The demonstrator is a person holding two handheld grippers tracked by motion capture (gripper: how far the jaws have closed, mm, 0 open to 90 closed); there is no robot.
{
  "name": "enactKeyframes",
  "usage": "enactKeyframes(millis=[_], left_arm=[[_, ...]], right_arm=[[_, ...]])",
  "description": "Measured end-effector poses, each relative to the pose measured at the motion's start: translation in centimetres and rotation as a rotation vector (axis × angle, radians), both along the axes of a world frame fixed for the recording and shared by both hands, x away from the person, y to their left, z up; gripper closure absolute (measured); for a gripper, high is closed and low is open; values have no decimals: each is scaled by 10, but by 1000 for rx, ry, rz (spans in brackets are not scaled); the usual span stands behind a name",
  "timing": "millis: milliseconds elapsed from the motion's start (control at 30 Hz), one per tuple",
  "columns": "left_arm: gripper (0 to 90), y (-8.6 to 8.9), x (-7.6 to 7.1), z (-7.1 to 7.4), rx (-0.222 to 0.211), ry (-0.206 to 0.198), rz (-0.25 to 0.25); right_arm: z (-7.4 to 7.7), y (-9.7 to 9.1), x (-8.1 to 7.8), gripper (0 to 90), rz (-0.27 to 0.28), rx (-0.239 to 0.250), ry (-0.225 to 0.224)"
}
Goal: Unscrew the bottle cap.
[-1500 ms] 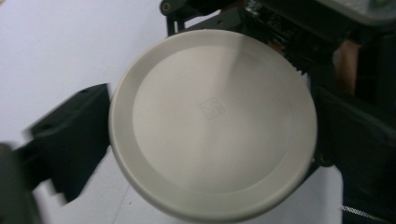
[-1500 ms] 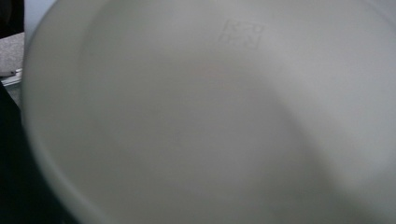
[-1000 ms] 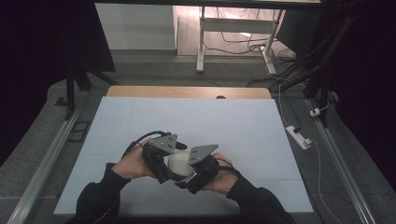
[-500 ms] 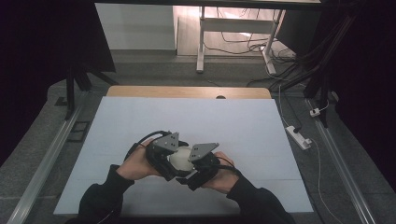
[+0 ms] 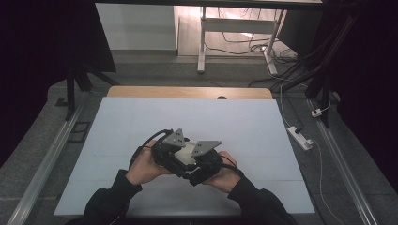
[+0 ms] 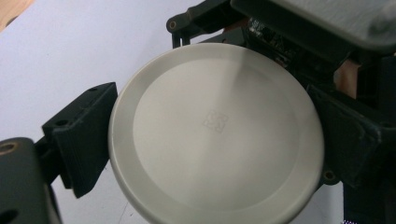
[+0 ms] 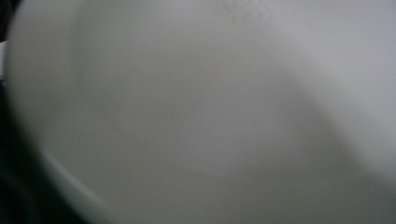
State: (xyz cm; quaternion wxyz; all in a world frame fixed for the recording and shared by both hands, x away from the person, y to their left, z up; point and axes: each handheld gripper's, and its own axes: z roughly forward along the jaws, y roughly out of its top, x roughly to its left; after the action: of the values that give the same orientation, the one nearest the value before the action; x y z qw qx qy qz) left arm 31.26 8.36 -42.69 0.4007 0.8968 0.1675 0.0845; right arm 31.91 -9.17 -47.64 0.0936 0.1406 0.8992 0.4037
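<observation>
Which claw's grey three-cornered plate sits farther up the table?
The left claw's plate; it sits nearer the table's far edge than the right claw's plate, with the white disc between them.

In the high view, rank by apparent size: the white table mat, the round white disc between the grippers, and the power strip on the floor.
1. White table mat, by far the largest.
2 and 3. Round white disc and power strip: unsure. The hand-held grippers cover most of the disc, so the two look about alike.
</observation>
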Motion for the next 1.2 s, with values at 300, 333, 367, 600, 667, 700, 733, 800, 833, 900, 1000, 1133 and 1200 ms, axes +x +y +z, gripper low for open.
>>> enactKeyframes(millis=[300, 333, 367, 600, 667, 700, 733, 800, 833, 900, 1000, 1133, 1200], left_arm=[[80, 3, -1, 6, -18, -9, 12], [80, 4, -1, 6, -17, -11, 15], [80, 4, -1, 7, -17, -12, 16], [80, 11, 0, 10, -23, -16, 36], [80, 13, 0, 11, -23, -17, 43], [80, 14, 1, 11, -24, -19, 47], [80, 16, 1, 11, -21, -20, 48], [80, 19, 1, 12, -29, -19, 56], [80, 20, 1, 12, -30, -18, 60], [80, 23, 1, 13, -31, -19, 65], [80, 26, 0, 13, -36, -16, 75], [80, 30, 0, 12, -37, -12, 81], [80, 31, -1, 12, -38, -11, 81]], right_arm=[[0, 0, 0, 66, 3, 4, 5], [-1, 0, 0, 67, 3, 4, 4], [-1, 0, 0, 66, 4, 5, 5], [-1, -1, 0, 66, -4, 8, 10], [-1, -2, 1, 66, -9, 8, 4], [-1, -2, 1, 66, -9, 8, 4], [-1, -2, 1, 66, -12, 9, 6], [-1, -4, 3, 66, -16, 8, 2], [-1, -4, 3, 67, -20, 9, 3], [-1, -6, 4, 66, -28, 10, 4], [-1, -8, 7, 66, -37, 11, 1], [-1, -11, 9, 66, -51, 10, -3], [-1, -12, 11, 66, -57, 10, -5]])
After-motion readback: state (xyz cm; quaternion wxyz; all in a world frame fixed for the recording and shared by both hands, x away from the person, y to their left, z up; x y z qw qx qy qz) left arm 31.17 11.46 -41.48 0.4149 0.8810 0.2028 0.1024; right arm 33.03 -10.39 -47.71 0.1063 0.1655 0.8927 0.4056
